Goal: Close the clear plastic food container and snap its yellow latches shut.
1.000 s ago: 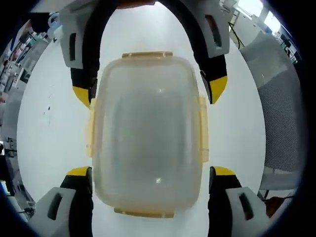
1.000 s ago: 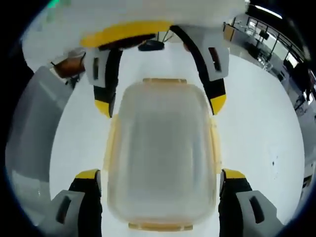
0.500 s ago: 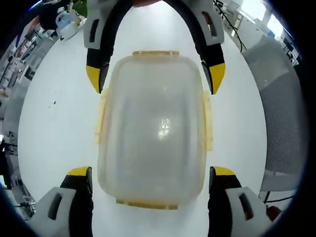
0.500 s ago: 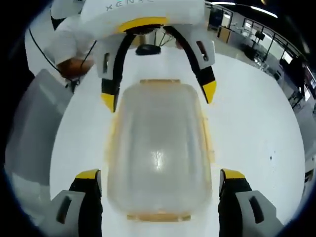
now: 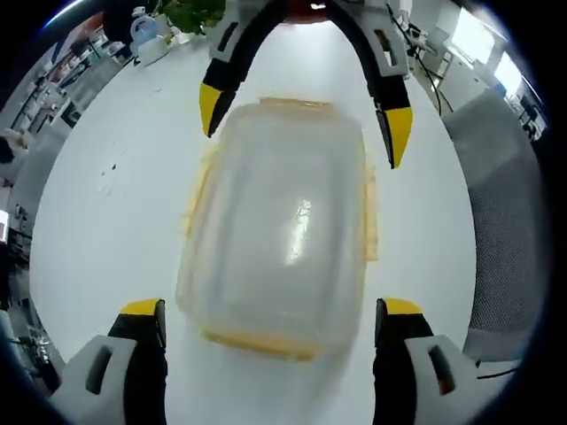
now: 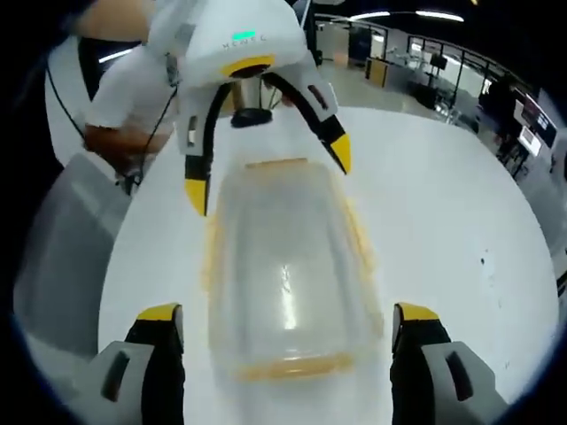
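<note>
Nearest you in the left gripper view, your left gripper (image 5: 264, 310) has its yellow-tipped jaws spread wide, one on either side of the near end of the clear rectangular plastic food container (image 5: 282, 221), and neither tip touches it. The container sits flat on the round white table (image 5: 106, 239) with its lid on. Its yellow latches (image 5: 368, 217) lie along the long sides and at both ends; whether they are snapped down you cannot tell. Beyond the container, your right gripper (image 5: 301, 124) comes in from the far side, jaws also wide apart, tips just beside the far corners.

In the right gripper view, your right gripper (image 6: 288, 314) is equally spread, straddling the near end of the container (image 6: 283, 274) without contact, holding nothing. On the far side the left gripper (image 6: 266, 168) faces you, its white body above, tips flanking the far end. Behind it stands a person in a white sleeve (image 6: 124, 97), beside a grey chair back (image 6: 62, 239).
</note>
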`<state>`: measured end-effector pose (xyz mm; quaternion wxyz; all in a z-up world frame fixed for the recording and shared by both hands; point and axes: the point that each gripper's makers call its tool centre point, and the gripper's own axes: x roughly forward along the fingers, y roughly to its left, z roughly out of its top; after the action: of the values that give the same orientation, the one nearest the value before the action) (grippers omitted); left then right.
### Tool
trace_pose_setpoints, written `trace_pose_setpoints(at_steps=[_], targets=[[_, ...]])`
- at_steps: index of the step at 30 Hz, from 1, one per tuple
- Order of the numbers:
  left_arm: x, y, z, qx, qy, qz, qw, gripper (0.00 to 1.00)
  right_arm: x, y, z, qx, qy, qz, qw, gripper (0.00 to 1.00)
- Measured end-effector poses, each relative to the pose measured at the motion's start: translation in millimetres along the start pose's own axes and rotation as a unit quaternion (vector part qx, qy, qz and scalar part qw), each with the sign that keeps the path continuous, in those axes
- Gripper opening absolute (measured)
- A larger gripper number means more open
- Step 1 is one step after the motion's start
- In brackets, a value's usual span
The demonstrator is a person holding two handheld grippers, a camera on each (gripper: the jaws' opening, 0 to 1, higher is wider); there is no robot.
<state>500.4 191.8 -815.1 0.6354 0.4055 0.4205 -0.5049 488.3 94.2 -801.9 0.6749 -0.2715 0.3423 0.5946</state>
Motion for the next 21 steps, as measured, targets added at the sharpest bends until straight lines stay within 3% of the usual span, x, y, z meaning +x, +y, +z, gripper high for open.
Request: trace_pose_setpoints(at_steps=[11,16,21], targets=[[-5.6,-1.2,-6.2,-0.033,-0.033,-0.002,0.9989,0.99,-7.1,-5.1,-0.2,0.043,-0.038,-0.021,0.9982,1.0],[-9.1,1.1,-5.8,-0.057,-0.052,0.004,0.997,0.99,-10.9,-5.7,6.4,0.082,-0.073,-0.029,0.9936,1.0],[-10.1,1.3,-13.3,-0.074,-0.056,0.005,0.9957,0.99,-13.7,-3.9,0.9,0.088,-0.072,-0.033,0.9929,1.0]])
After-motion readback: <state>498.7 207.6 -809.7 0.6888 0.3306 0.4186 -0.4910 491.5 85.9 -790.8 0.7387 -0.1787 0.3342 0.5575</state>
